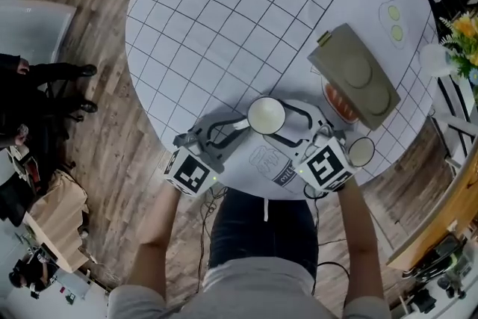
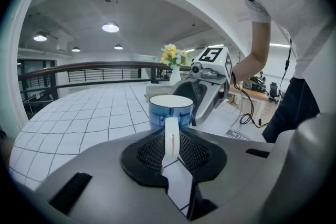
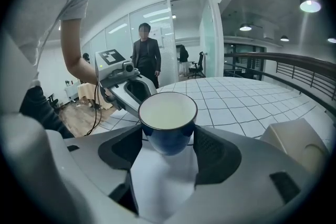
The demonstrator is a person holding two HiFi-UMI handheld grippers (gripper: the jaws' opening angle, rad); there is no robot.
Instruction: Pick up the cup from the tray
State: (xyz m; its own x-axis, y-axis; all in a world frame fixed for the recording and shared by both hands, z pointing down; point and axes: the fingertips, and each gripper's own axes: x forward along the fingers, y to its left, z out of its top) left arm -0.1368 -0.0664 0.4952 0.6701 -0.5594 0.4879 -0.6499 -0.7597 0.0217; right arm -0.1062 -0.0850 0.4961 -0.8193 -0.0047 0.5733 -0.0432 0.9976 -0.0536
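Note:
A cup [image 1: 266, 116], dark blue outside and white inside, hangs over the near side of the round table, off the olive tray [image 1: 355, 75]. My right gripper [image 1: 282, 123] is shut on it, and in the right gripper view its pads press both sides of the cup [image 3: 168, 120]. From the left, my left gripper [image 1: 240, 125] reaches in and is shut on the thin white handle [image 2: 171, 136] of the cup [image 2: 170, 111]. The cup looks empty. Each gripper shows in the other's view: the right gripper [image 2: 210, 86] and the left gripper [image 3: 126, 84].
The table [image 1: 246, 19] has a white grid cloth. An orange-red dish [image 1: 336, 104] lies under the tray's near end. A second cup [image 1: 361, 152] stands by my right hand. A white vase [image 1: 435, 60] with flowers is at the right edge. A person [image 3: 146, 57] stands beyond the table.

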